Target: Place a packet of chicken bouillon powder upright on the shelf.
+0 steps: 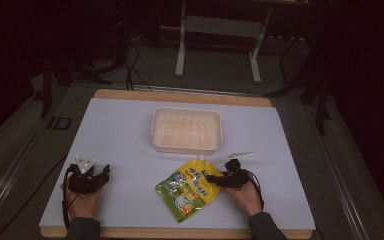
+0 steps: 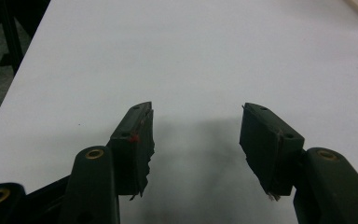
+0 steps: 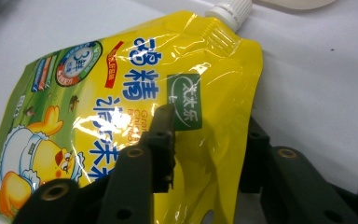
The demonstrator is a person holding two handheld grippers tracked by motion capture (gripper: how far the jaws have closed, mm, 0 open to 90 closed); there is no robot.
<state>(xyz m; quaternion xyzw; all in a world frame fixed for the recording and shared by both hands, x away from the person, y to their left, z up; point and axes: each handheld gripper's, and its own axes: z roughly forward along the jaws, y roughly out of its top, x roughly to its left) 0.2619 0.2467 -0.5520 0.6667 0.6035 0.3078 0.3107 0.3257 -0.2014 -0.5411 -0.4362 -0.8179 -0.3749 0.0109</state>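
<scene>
The desk (image 1: 120,130) carries a white sheet. A yellow spouted pouch (image 1: 189,189) lies flat near the desk's front edge, just right of centre, its white cap (image 3: 229,10) pointing toward the white tray (image 1: 186,130), which sits mid-desk toward the far edge. The right gripper (image 1: 218,179) is at the pouch's right edge; in the right gripper view its jaws straddle that edge, one over the printed face and one outside it, with the film creased between them. Whether they are fully clamped cannot be told. The left gripper (image 2: 196,140) rests toward the front left corner, well apart from the pouch, jaws spread wide over bare sheet, holding nothing
</scene>
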